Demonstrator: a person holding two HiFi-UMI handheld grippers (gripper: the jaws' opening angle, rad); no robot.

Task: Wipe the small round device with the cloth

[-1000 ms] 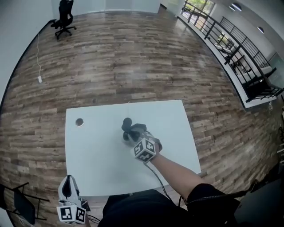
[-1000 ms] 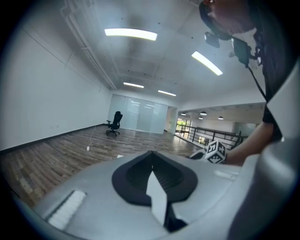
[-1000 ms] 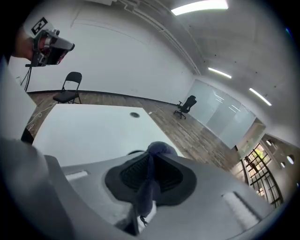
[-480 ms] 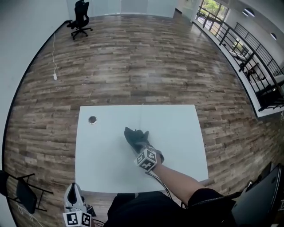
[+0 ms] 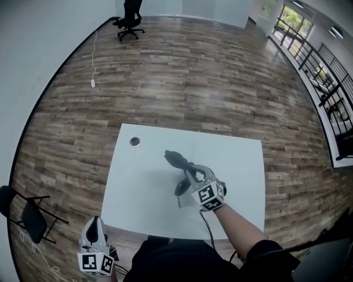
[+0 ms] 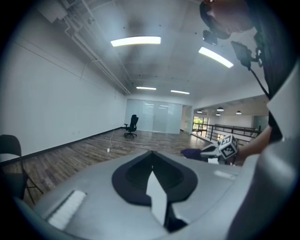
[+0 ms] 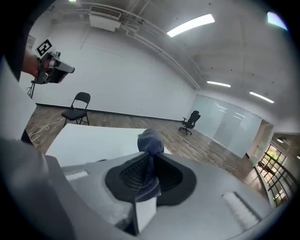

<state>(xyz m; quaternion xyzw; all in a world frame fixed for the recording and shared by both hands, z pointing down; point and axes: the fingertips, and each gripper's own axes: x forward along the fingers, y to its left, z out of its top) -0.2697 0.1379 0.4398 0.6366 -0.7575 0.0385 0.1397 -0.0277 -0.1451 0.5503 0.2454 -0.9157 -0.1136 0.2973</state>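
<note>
R gripper [image 7: 149,159]: jaws nearly together, clamped on the cloth [image 7: 150,140]. The cloth is dark, one bunched end sticks out past the tips, and the rest is pinched btwn the pads. In the head view this gripper is over the middle of the white table [image 5: 237,165], with the cloth's free end pointing toward the far-left corner. There is a dark patch [image 5: 180,188] on the tabletop just on the near side of the gripper. It's prob. a shadow, but can't be sure from that angle.

The small round device [image 5: 135,142] lies flat near the table's far-left corner, well apart from cloth & R gripper, nothing touching it.

L gripper [image 6: 151,158]: jaws fully together, nothing btwn them. It is off the table, just past the near-left corner, above the wood floor [image 5: 66,154]. It points roughly level across the tabletop, so its own view catches the R gripper and cloth off to the right.

A folding chair [image 5: 27,217] stands beyond the table's left edge. An office chair [image 5: 129,16] is far off across the room.
</note>
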